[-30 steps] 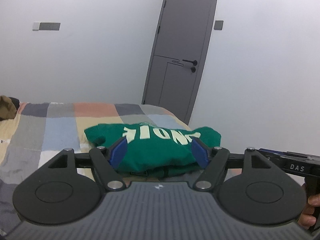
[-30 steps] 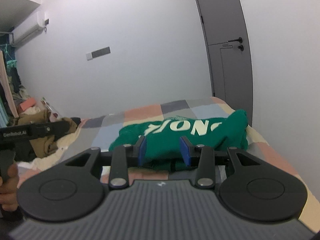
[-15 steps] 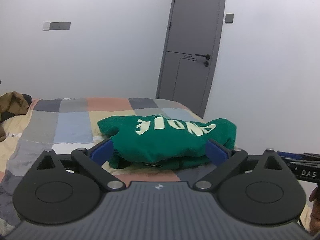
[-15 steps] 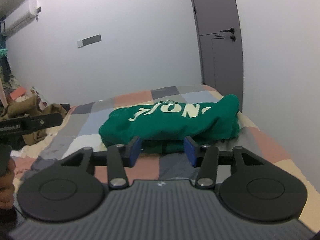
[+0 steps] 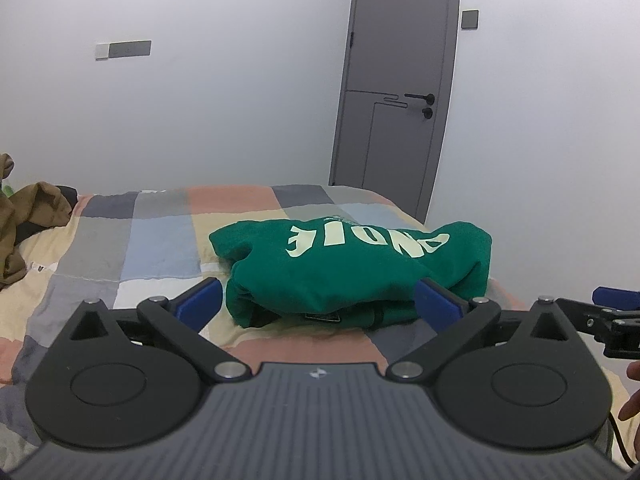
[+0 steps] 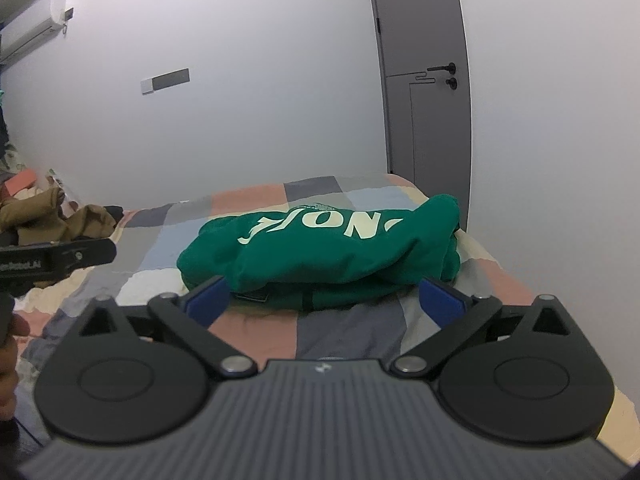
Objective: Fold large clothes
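Green garment (image 5: pixel 352 268): a folded, bundled green top with pale lettering on its upper face is seen lying on the bed, toward the side nearest the door; a dark label is visible at its near lower edge.
Bed (image 5: pixel 160 236): it is covered by a patchwork quilt of grey, blue, peach and cream squares, on which the garment is laid.
Left gripper (image 5: pixel 318 304): its jaws have just been opening and are now spread as wide as they go; nothing is held, and the blue pads (image 5: pixel 199 303) are seen to either side of the garment's near edge without pressing on it.
Right gripper (image 6: pixel 326 300): its jaws have just been opening too and are held fully apart; nothing is gripped, and the garment (image 6: pixel 320 248) is framed between the blue pads (image 6: pixel 208 298) but not pinched.
Hands: fingers (image 5: pixel 632 392) are glimpsed at the right edge of the left wrist view, and a hand (image 6: pixel 8 356) at the left edge of the right wrist view.
Brown clothes (image 6: pixel 44 216): a heap is seen at the far left of the bed, well apart from the green garment.
Door (image 5: pixel 400 88): a grey door, shut, with a dark handle, is set in the white wall beyond the bed.
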{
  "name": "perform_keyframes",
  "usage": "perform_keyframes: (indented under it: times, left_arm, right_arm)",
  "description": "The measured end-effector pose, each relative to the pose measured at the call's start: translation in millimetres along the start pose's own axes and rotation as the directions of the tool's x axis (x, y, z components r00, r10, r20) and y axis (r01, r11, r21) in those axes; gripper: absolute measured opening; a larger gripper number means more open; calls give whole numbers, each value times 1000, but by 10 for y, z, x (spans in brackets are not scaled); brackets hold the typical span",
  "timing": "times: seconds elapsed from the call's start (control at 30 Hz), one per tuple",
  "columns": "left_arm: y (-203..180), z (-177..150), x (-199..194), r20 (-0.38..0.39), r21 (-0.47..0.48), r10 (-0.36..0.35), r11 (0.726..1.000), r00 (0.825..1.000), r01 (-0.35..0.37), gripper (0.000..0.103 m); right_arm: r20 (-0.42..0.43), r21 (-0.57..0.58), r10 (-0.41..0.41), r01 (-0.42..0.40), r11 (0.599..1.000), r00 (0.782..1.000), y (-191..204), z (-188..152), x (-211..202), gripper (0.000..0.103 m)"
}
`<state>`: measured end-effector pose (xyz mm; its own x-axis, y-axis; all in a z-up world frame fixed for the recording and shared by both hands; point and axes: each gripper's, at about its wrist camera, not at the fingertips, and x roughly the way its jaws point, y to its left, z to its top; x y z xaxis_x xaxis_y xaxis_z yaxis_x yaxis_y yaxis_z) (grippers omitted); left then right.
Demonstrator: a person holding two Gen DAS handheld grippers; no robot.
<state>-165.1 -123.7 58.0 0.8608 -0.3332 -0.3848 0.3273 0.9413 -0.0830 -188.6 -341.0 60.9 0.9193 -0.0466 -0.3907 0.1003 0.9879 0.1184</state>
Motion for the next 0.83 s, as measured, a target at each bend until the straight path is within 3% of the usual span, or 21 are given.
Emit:
perform_keyframes:
  times: [0.83]
  left_arm:
    - [-19, 9, -111, 1, -6, 3, 1000, 1000, -3, 103]
  right_arm:
    - [8, -3, -11, 11, 1000, 1000, 46, 56, -45, 103]
